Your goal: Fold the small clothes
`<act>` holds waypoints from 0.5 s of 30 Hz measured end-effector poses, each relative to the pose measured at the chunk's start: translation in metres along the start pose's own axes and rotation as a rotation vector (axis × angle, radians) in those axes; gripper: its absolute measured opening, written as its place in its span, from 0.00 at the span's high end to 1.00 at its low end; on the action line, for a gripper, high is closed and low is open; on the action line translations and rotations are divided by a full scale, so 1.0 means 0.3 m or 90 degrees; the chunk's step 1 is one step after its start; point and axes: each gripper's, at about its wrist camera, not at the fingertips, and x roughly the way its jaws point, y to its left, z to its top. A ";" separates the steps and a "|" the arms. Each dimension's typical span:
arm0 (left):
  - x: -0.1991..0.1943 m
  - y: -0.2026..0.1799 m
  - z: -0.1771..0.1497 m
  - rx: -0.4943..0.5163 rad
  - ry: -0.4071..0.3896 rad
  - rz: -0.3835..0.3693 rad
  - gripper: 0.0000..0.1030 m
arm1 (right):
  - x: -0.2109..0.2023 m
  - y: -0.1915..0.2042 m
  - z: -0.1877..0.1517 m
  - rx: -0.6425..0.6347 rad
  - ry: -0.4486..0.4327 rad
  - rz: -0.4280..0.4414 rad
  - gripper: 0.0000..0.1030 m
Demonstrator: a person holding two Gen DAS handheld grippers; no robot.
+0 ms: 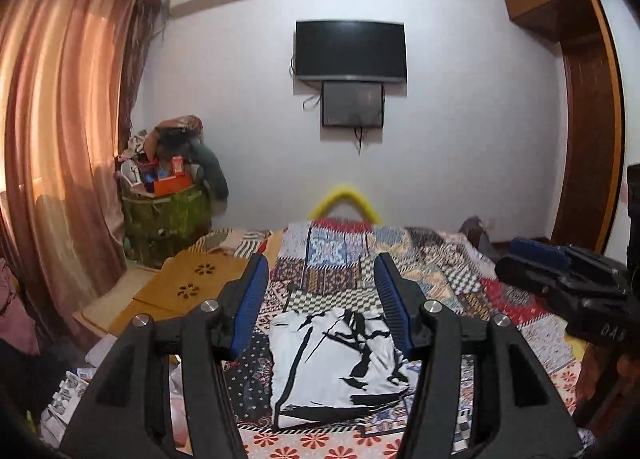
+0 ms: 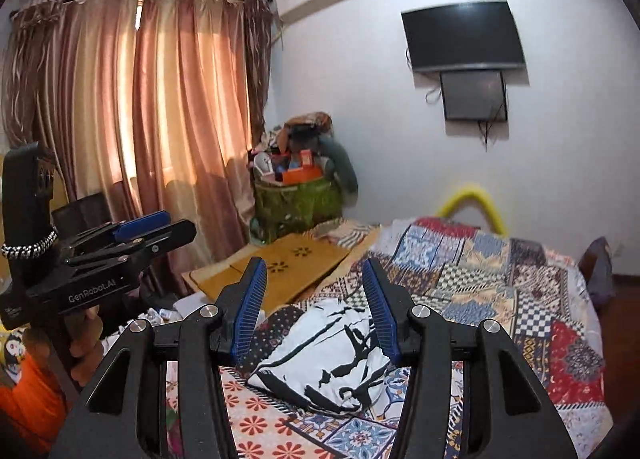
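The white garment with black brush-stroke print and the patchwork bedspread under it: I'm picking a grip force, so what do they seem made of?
White garment with black brush-stroke print: soft thin fabric, perhaps cotton knit; matte, lying folded flat with limp edges. Patchwork bedspread: printed woven cloth, matte, draping over the bed's edge with shallow wrinkles. The exact fibre can't be told.
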 end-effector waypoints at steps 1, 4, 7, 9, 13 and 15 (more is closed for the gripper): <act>-0.016 -0.001 -0.003 -0.006 -0.005 -0.001 0.45 | -0.013 0.017 -0.005 -0.005 -0.004 -0.007 0.55; -0.046 0.001 -0.022 -0.012 -0.008 -0.003 0.33 | -0.031 0.042 -0.023 -0.013 -0.007 -0.022 0.53; -0.062 0.003 -0.049 -0.014 -0.006 -0.001 0.21 | -0.034 0.060 -0.045 -0.010 -0.003 -0.040 0.34; -0.070 0.005 -0.067 -0.023 0.000 -0.006 0.14 | -0.034 0.062 -0.060 -0.004 -0.001 -0.052 0.26; -0.066 0.008 -0.094 -0.018 0.007 0.006 0.04 | -0.019 0.061 -0.079 -0.003 0.016 -0.082 0.13; -0.062 0.011 -0.101 -0.017 0.010 0.008 0.02 | -0.011 0.059 -0.082 -0.002 0.022 -0.093 0.07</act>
